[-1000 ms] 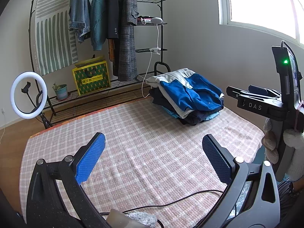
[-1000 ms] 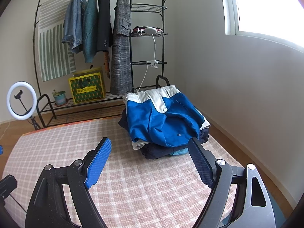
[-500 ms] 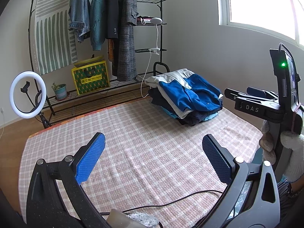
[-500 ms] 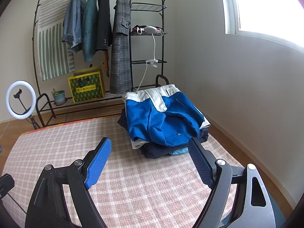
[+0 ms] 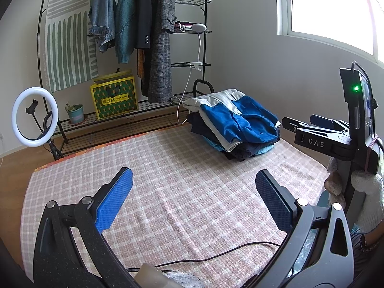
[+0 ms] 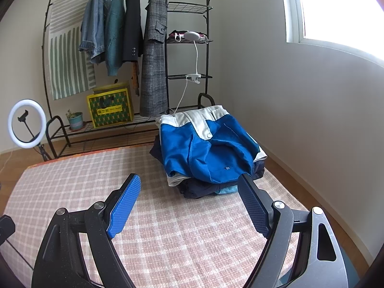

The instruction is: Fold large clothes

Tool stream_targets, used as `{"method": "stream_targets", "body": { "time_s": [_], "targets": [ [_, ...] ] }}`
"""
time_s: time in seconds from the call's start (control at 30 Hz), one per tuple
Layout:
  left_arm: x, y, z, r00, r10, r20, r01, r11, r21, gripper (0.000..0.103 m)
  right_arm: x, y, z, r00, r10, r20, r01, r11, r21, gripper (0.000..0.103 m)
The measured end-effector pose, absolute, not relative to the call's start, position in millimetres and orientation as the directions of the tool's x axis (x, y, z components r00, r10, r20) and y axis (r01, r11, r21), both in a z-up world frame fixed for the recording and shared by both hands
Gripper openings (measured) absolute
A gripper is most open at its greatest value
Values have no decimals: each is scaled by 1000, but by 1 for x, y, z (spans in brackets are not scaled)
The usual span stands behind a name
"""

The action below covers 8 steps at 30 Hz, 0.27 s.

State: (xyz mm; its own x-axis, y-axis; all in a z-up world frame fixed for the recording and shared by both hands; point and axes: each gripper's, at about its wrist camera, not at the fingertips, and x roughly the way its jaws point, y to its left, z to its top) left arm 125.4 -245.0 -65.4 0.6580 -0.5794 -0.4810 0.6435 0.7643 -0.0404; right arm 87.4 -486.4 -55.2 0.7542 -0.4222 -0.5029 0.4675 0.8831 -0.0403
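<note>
The blue jacket (image 6: 211,153) is covering most of the folded pile beneath. Lettering on the yellow box (image 6: 110,110) is reading too small. The window (image 5: 331,12) is glaring white, showing nothing outside.

Ring light (image 5: 35,116), yellow box (image 5: 114,96), potted plant (image 5: 75,112), seemingly; checked rug (image 5: 168,187).

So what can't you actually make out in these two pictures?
- Lower garments in the clothes pile: both views, covered by the blue and white jacket.
- Yellow box print: too small to read.
- Person: left view, only a gloved hand, cut off by the edge.
</note>
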Motion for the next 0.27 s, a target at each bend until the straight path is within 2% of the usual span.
{"method": "stream_targets", "body": {
  "time_s": [0.27],
  "targets": [
    [130, -243, -64, 679, -555, -481, 611, 790, -47, 103, 88, -488, -56, 755, -417, -506, 468, 883, -31, 83]
  ]
}}
